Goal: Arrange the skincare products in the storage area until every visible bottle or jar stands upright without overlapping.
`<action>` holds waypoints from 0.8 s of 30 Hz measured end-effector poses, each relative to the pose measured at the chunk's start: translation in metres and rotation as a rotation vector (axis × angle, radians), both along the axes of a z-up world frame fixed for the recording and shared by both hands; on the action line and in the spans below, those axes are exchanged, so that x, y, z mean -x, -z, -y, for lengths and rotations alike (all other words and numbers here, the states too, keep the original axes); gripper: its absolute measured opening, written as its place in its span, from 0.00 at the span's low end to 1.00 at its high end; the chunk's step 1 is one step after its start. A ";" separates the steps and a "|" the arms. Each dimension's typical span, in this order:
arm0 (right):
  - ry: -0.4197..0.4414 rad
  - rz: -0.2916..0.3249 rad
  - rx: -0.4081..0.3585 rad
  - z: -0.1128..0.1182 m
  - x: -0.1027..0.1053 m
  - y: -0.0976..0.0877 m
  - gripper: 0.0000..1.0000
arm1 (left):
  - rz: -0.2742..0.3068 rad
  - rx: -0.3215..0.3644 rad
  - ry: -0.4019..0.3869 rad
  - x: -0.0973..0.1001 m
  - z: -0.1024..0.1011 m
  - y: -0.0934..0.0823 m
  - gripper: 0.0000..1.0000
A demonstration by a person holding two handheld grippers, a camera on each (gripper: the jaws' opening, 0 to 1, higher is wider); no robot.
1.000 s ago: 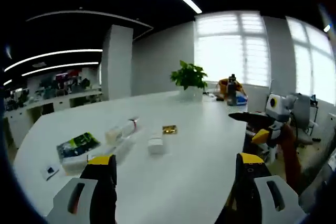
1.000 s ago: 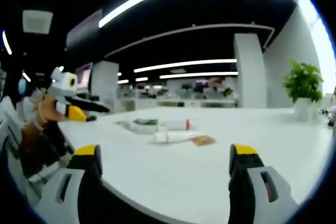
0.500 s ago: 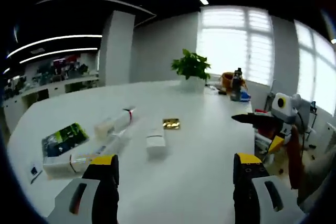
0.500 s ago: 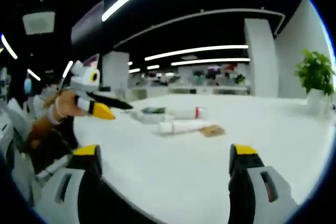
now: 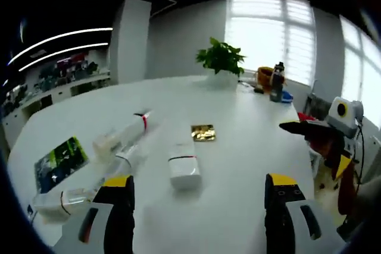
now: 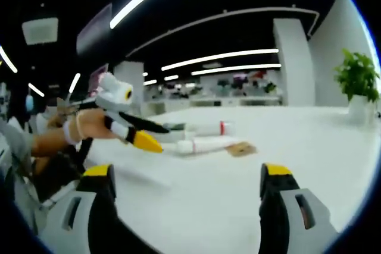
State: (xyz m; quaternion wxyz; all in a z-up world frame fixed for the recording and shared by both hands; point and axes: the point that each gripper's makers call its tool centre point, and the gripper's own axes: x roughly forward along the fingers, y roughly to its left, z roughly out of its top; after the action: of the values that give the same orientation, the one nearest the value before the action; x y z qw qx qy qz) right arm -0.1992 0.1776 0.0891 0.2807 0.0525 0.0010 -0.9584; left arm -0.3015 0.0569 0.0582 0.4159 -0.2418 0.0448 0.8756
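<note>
On the wide white bench (image 5: pixel 238 165) a white box-shaped skincare pack with a thin red band (image 5: pixel 183 169) lies flat between a red-banded white tube (image 5: pixel 126 135) and a small gold foil sachet (image 5: pixel 203 132); the left claw (image 5: pixel 193 197) and right claw (image 6: pixel 187 185) both hang spread wide, empty, above it

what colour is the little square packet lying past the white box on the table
Shiny gold. The packet lies flat on the white table, clearest in the left gripper view.

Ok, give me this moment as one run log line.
left gripper: open, above table | right gripper: open, holding nothing | white box, tubes: lying flat | nothing upright yet
</note>
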 end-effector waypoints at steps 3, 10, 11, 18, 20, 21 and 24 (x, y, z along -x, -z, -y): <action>0.004 -0.004 -0.003 0.000 -0.001 -0.001 1.00 | -0.027 0.020 0.000 0.010 -0.006 0.001 0.92; 0.010 -0.003 0.003 -0.001 -0.002 -0.001 1.00 | -0.025 0.091 0.032 0.014 -0.023 0.007 0.91; 0.010 -0.001 0.001 -0.001 -0.002 -0.001 1.00 | -0.020 0.118 0.043 0.014 -0.025 0.009 0.91; 0.012 -0.009 -0.006 -0.002 -0.007 -0.005 1.00 | -0.046 0.201 0.030 0.028 -0.037 0.001 0.74; 0.011 -0.016 -0.009 -0.001 -0.008 -0.008 1.00 | -0.051 0.207 0.022 0.035 -0.040 -0.005 0.73; 0.007 -0.020 -0.016 0.000 -0.008 -0.009 1.00 | -0.033 0.236 0.018 0.038 -0.040 -0.004 0.73; 0.004 -0.022 -0.022 0.001 -0.009 -0.010 1.00 | 0.015 0.256 0.004 0.047 -0.043 -0.001 0.74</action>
State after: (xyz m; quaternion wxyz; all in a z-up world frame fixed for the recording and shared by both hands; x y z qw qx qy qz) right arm -0.1901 0.1763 0.0988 0.2780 0.0449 0.0146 -0.9594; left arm -0.3483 0.1003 0.0596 0.3835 -0.2992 0.1533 0.8602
